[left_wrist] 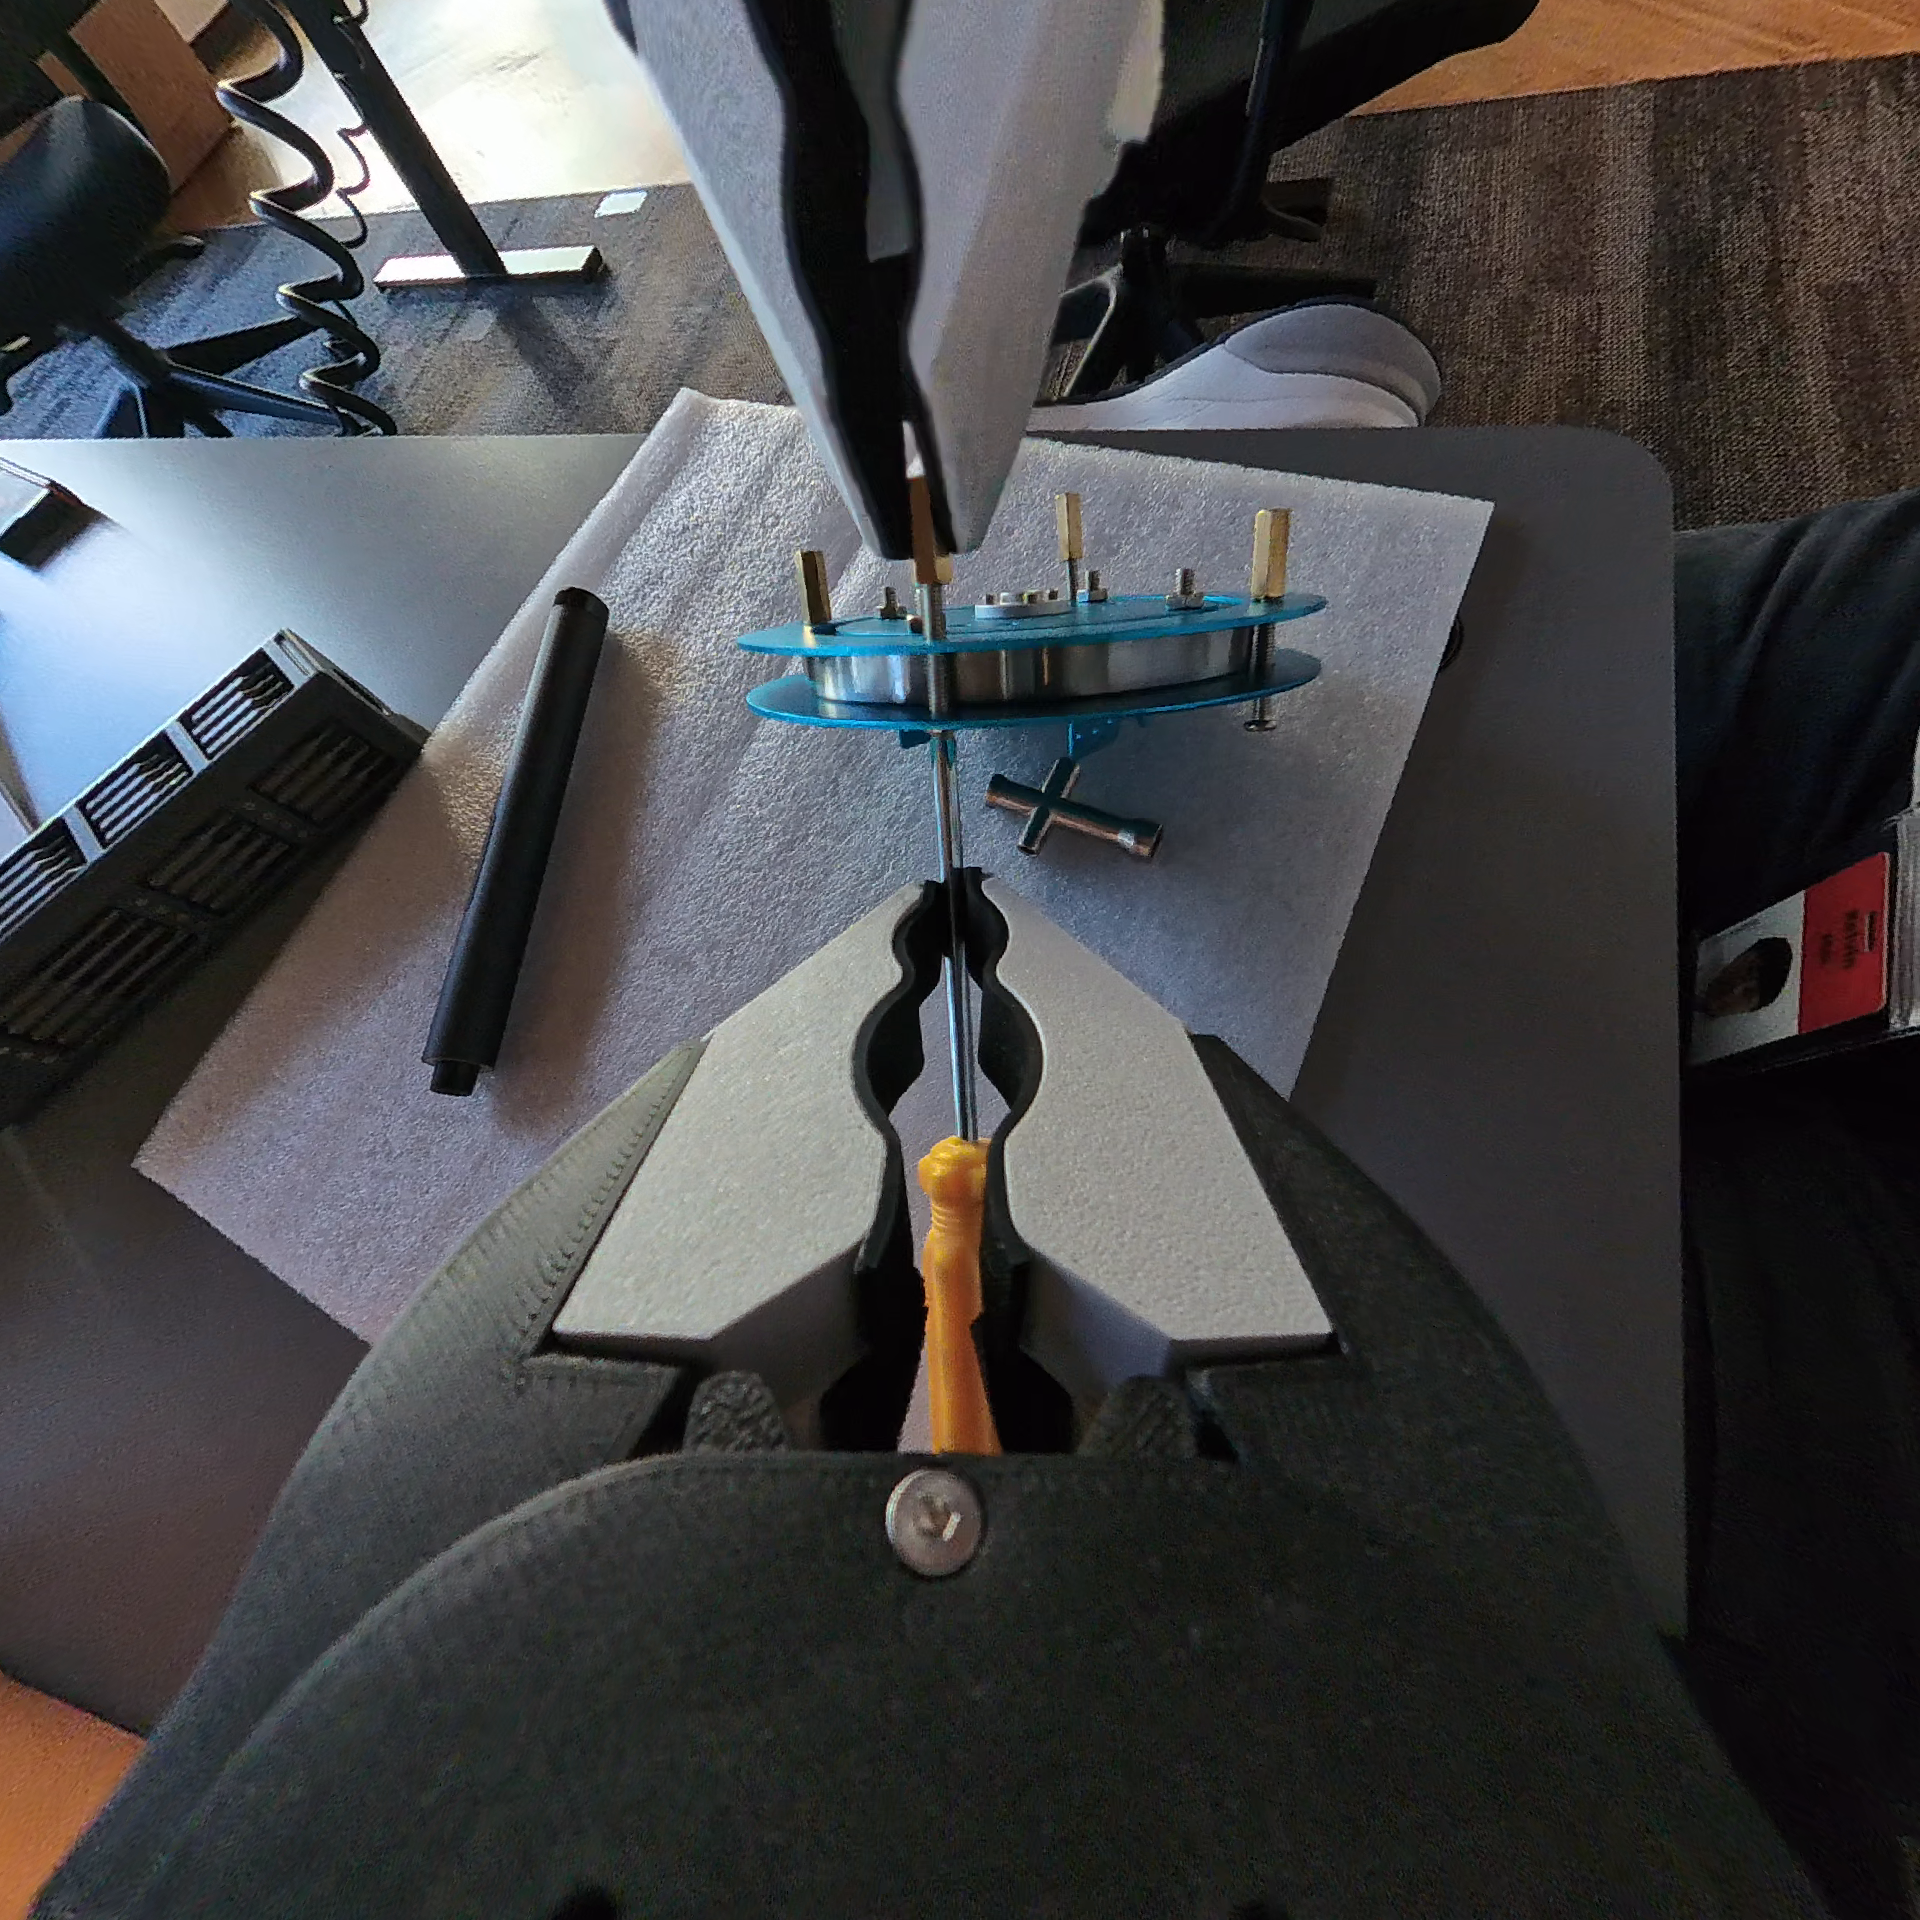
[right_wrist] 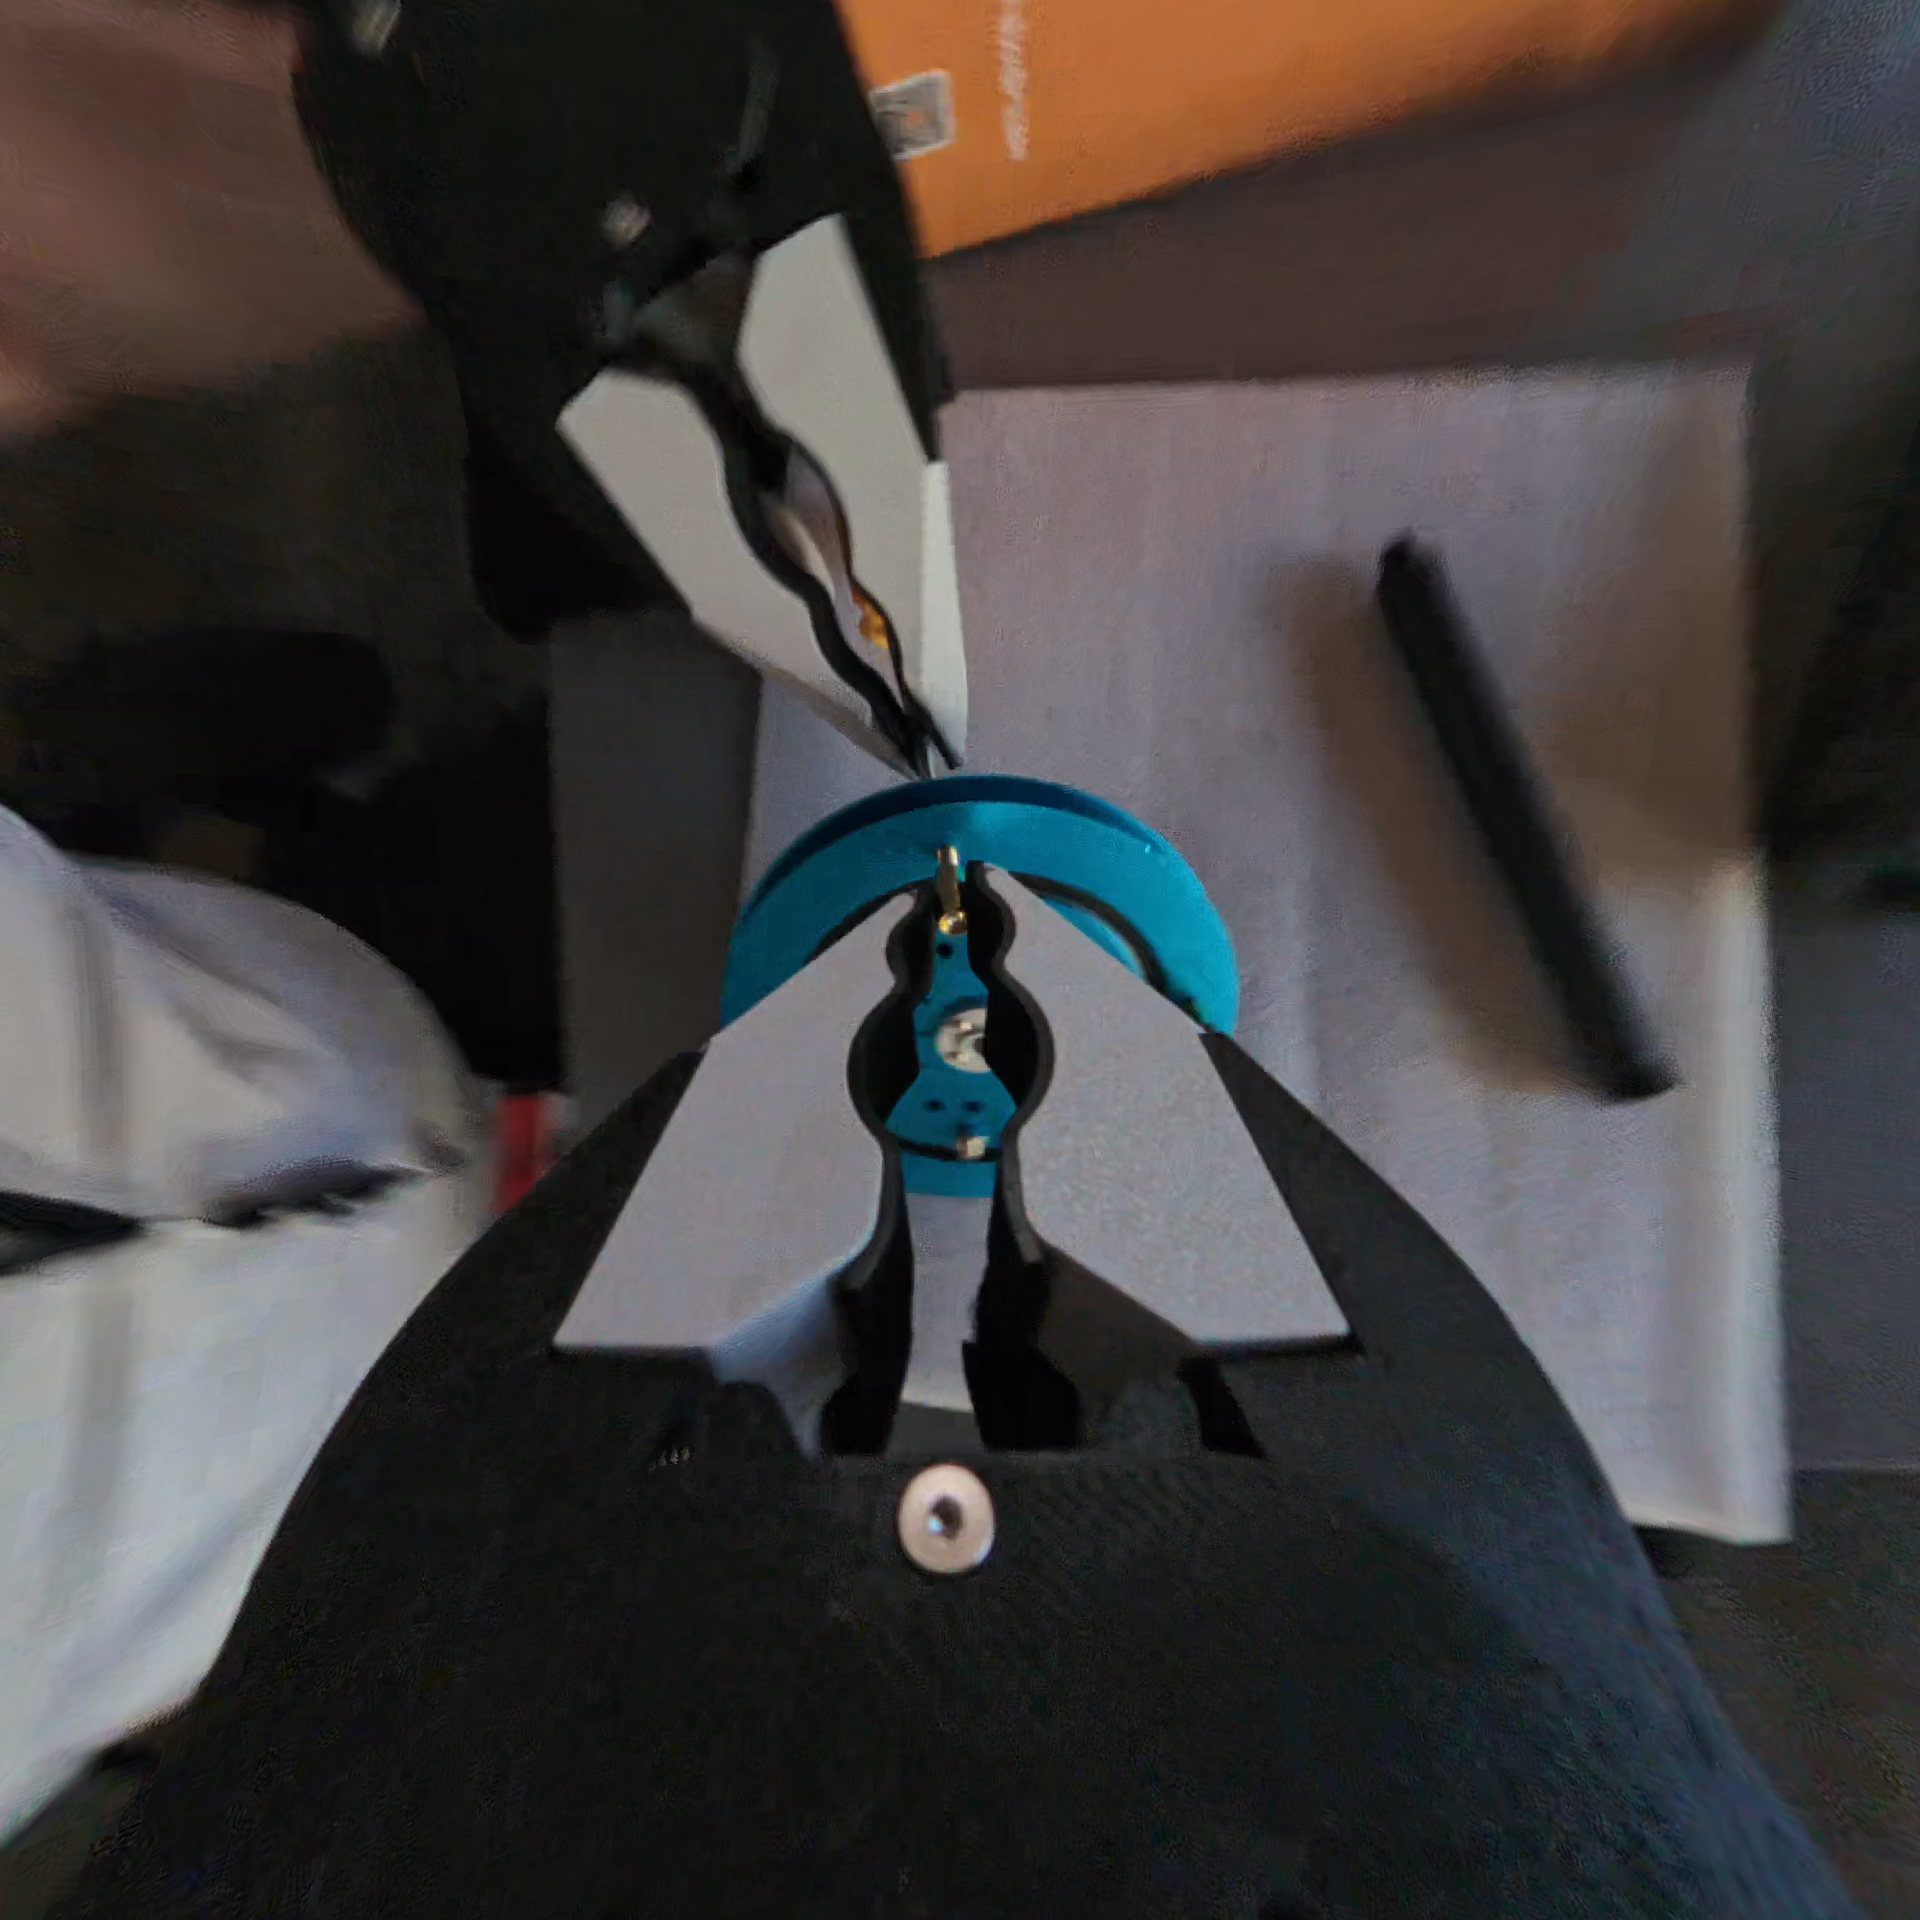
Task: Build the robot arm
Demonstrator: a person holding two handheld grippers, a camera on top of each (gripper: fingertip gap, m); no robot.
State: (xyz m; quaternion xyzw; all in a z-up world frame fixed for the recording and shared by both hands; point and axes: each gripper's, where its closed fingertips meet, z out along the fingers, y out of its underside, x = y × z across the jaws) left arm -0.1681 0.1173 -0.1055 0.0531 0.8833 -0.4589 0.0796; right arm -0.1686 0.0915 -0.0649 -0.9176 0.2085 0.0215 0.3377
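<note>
My left gripper (left_wrist: 954, 894) is shut on an orange-handled screwdriver (left_wrist: 954, 1288). Its thin shaft runs forward and its tip meets a screw on the underside of a blue two-disc assembly (left_wrist: 1039, 623), which has a metal ring between the discs and several brass standoffs on top. My right gripper (left_wrist: 920, 530) comes down from above and is shut on one brass standoff (left_wrist: 932, 566) at the assembly's left. The assembly hangs just above the foam. In the right wrist view, the right gripper (right_wrist: 966, 873) pinches the standoff (right_wrist: 948, 899) over the blue disc (right_wrist: 1091, 862). The left gripper (right_wrist: 935, 748) shows beyond it.
A white foam sheet (left_wrist: 727, 831) lies on a grey table (left_wrist: 1507, 935). On the foam lie a black tube (left_wrist: 516, 842) and a metal cross wrench (left_wrist: 1070, 826). A black bit case (left_wrist: 156, 831) sits at the left. A person's leg with a badge (left_wrist: 1797, 956) is at the right. The gap from one gripper's tips to the other's is roughly 6 centimeters. Both grippers' tips are roughly 25 centimeters from the black bit case (left_wrist: 156, 831).
</note>
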